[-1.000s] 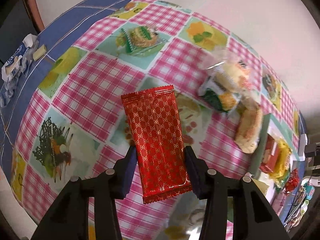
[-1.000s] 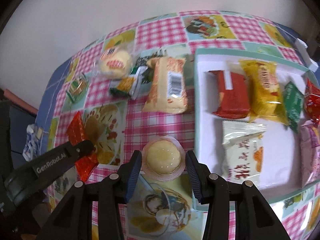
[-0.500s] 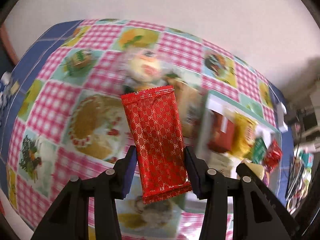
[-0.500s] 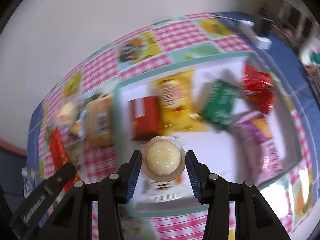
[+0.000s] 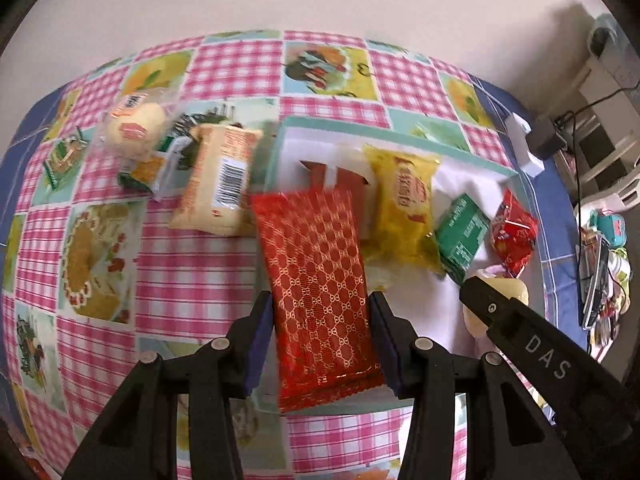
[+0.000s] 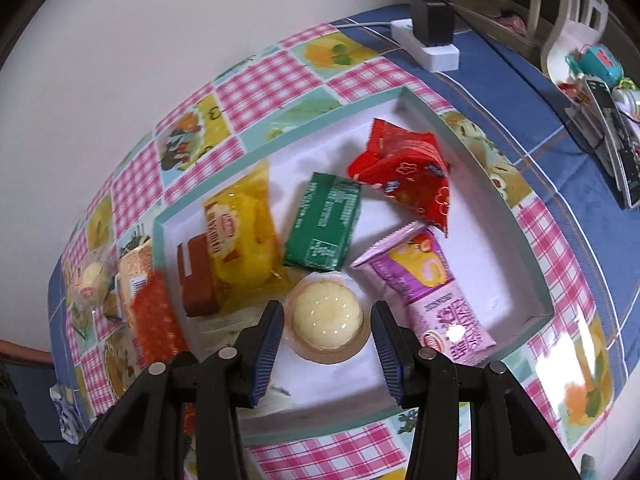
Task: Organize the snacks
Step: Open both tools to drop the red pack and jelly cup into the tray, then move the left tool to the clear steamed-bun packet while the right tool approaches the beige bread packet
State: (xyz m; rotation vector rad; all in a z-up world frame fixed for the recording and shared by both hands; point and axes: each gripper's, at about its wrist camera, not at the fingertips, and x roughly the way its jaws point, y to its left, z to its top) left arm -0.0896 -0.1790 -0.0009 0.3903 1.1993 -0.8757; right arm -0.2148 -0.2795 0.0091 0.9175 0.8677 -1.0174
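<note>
My left gripper (image 5: 320, 304) is shut on a red packet with a gold pattern (image 5: 316, 260), held above the left edge of the white tray with a teal rim (image 5: 400, 136). In the right wrist view that red packet (image 6: 154, 320) shows blurred at the left. My right gripper (image 6: 327, 310) is shut on a round clear cup of pale yellow pudding (image 6: 328, 320), over the tray's floor (image 6: 492, 280). A yellow packet (image 6: 240, 232), a green packet (image 6: 324, 228), a red bag (image 6: 404, 176), a purple packet (image 6: 432, 292) and a red-brown box (image 6: 196, 276) lie in the tray.
Left of the tray on the checked cloth lie a beige barcode pack (image 5: 218, 184), a round bun pack (image 5: 136, 128) and a small green pack (image 5: 64, 156). A power strip with a black charger (image 6: 432, 44) and a remote (image 6: 612, 136) sit beyond the tray.
Both grippers have swung right, from over the open cloth to over the tray, rolling as they went. Each keeps the same snack in its grip.
</note>
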